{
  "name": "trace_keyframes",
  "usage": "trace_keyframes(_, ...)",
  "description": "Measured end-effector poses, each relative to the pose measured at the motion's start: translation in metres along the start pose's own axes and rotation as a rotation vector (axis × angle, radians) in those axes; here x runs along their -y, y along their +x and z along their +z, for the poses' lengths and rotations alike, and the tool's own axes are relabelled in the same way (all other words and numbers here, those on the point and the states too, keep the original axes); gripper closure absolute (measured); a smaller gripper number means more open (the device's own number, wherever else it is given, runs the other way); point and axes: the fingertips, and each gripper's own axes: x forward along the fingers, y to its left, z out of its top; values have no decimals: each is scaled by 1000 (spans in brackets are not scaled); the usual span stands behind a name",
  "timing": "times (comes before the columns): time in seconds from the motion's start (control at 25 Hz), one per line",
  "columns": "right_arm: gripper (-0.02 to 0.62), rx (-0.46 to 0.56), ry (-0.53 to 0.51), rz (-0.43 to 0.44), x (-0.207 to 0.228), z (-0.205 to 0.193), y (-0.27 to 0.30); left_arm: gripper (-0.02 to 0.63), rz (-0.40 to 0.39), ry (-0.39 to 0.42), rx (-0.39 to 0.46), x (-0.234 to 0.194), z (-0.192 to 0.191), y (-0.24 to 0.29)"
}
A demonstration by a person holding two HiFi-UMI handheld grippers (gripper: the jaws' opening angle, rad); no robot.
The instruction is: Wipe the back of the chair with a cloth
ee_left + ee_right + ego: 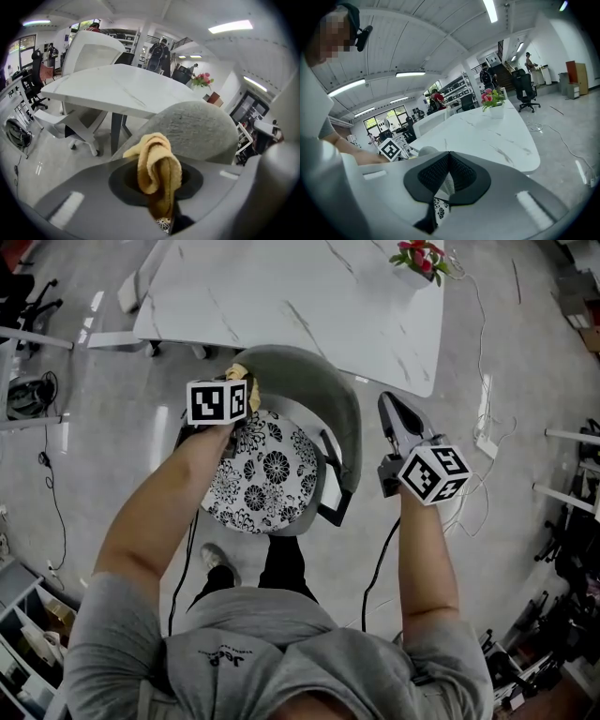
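When reading the head view, locate the left hand-held gripper point(240, 385) at the top left rim of the grey chair back point(328, 381), clamped on a yellow cloth point(236, 371). Treat wiping as barely begun. Press the bunched cloth flat against the upholstery and sweep along the curve toward the right end, overlapping each pass. Avoid dragging across the patterned cushion point(262, 474) on the seat. Note the right hand-held gripper point(388, 405) just beside the right side of the chair back, apart from it.

Left gripper view: confirm jaws closed on the cloth, folded into a lump above them, with the textured chair back close behind and the white bench point(117, 89) beyond. Hold the clamp firm; expect soft fabric to slip under friction. Lead with cloth, never bare jaws.

Right gripper view: confirm jaws together with nothing between, pointed toward the bench and a flower pot point(492, 101). Use as a brace on the chair back edge against possible swivelling.
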Motion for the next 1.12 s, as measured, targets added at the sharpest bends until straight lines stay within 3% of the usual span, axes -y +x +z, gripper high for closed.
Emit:
trace_keyframes(0.16, 592, 4, 5, -8, 11, 0, -7, 480, -12, 80, -45, 33, 3, 17)
trace_keyframes(0.36, 592, 23, 6, -23, 26, 6, -21, 480, -46, 247, -87, 93, 0, 36)
trace_keyframes(0.6, 592, 43, 12, -30, 39, 9, -35, 480, -174, 500, -112, 186, -19, 48)
trace_keyframes(0.84, 592, 67, 18, -19, 42, 15, -43, 480, -288, 635, -193, 227, -51, 50)
trace_keyframes(0.92, 592, 71, 16, -13, 40, 15, -46, 480, -322, 618, -210, 222, -56, 47)
trace_keyframes(0.96, 592, 71, 16, -10, 39, 15, -46, 480, -327, 570, -215, 212, -58, 45)
trace_keyframes(1.12, 592, 51, 13, 1, 34, 9, -36, 480, -341, 295, -148, 165, -54, 29)
